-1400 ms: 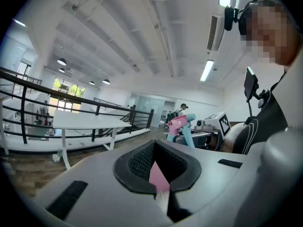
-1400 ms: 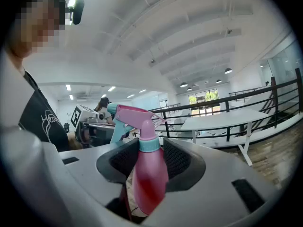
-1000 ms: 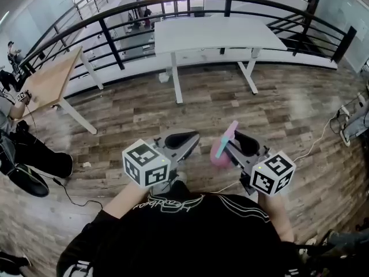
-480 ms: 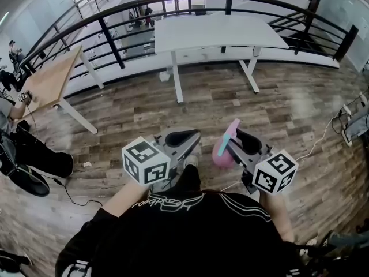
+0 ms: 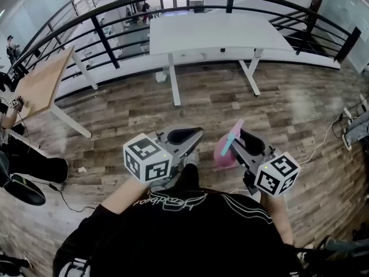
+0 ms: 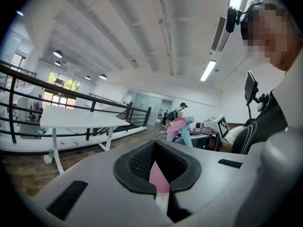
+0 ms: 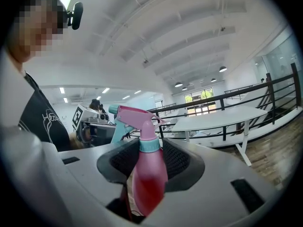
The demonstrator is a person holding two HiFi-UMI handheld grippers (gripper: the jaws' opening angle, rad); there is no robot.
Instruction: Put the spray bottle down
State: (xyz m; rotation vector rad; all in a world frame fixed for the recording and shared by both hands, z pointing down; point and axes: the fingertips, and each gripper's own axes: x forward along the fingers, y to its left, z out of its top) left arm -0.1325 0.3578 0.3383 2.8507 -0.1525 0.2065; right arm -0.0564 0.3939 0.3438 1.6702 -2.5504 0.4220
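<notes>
My right gripper is shut on a pink spray bottle with a pale blue trigger and collar. It holds the bottle in the air over the wooden floor, in front of my chest. In the right gripper view the bottle stands upright between the black pads, its pink head above them, with the right gripper closed round its body. My left gripper hangs beside it at the left, jaws together; a thin pink sliver shows in its slit, and I cannot tell what that is. The bottle also shows at the right of the left gripper view.
A white table stands ahead on the wood-plank floor, backed by a black railing. A wooden table is at the left, with people seated near it. A white cable runs over the floor at the right.
Both grippers and the bottle keep nearly the same pose. The white table has drawn slightly nearer in the head view, and a shoe has come into view below the left gripper.
</notes>
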